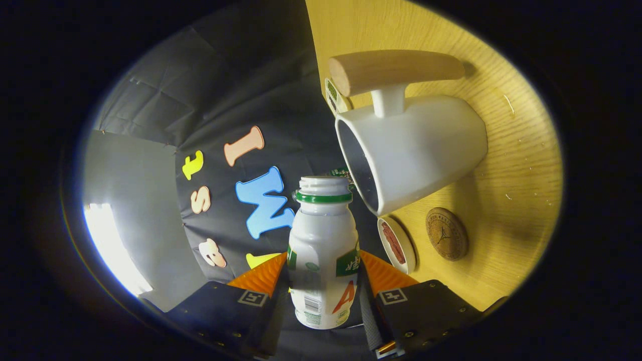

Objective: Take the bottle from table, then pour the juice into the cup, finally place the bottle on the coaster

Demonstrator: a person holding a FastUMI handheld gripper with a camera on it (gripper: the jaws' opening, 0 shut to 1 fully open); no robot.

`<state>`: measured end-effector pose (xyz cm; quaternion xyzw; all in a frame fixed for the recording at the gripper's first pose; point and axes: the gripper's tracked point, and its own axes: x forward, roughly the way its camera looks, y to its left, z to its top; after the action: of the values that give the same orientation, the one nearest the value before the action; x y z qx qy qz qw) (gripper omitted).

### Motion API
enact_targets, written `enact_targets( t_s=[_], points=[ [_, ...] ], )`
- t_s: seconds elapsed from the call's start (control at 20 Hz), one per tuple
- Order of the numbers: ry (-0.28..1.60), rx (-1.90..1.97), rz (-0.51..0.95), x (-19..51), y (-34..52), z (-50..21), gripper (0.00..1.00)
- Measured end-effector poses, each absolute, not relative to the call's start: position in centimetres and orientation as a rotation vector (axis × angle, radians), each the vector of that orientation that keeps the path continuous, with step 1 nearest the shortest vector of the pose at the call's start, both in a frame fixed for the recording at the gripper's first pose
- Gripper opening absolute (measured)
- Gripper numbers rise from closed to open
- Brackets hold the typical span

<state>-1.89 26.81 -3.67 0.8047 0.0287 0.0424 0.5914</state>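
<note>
Wooden table (521,150) — cup (421,145), coaster (446,233)

Dim booth; blown-out glare beyond claw (323,286); fisheye bending edges; sharp centre.

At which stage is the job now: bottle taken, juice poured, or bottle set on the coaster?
Done: the tongs grip the uncapped white plastic bottle with the green neck ring, lifted off the wooden table. In hand: the view is rolled sideways, so the bottle appears tipped, its mouth beside the rim of the white ceramic cup with a wooden handle; no juice stream is visible. Left: finish pouring, then stand it on the round brown coaster.
</note>
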Motion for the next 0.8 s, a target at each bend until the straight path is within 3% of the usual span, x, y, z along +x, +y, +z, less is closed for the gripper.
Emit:
enact_targets(
  t_s=[0.8],
  points=[
    [0.170, 1.109, -0.018, -1.5, 27.6, -5.5, 0.65]
  ],
)
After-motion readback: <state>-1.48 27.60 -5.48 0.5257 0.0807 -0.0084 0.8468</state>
